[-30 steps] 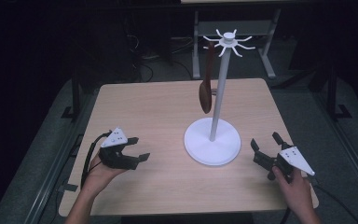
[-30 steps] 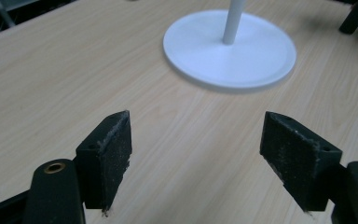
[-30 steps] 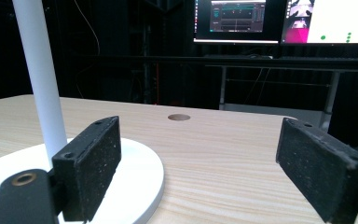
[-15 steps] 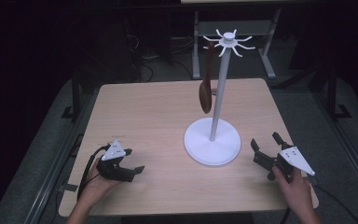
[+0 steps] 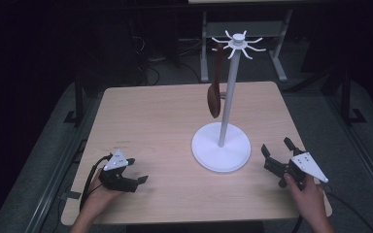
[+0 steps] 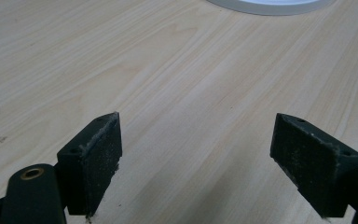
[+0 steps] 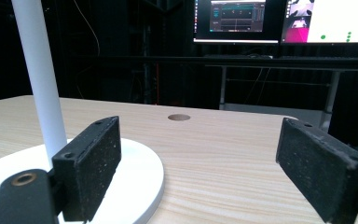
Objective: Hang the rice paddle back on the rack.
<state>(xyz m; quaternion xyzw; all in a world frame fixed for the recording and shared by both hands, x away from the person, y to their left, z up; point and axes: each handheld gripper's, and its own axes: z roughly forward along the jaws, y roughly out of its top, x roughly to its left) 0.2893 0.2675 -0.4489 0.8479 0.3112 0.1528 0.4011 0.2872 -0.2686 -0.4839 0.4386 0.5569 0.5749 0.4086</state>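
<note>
A brown wooden spoon (image 5: pixel 214 94) is hanging from the white pronged stand (image 5: pixel 222 145) on the pale woodgrain table (image 5: pixel 150 121). The left gripper (image 5: pixel 135 175) and right gripper (image 5: pixel 274 151) are resting near the table's near edge, jaws spread apart and holding nothing.

One table (image 5: pixel 165 121), one white stand (image 5: pixel 223 145), one brown spoon (image 5: pixel 214 97), two grippers, two monitors (image 7: pixel 237 21).

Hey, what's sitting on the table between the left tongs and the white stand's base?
Nothing: the high view shows bare wood between the left tongs and the stand's base.
</note>
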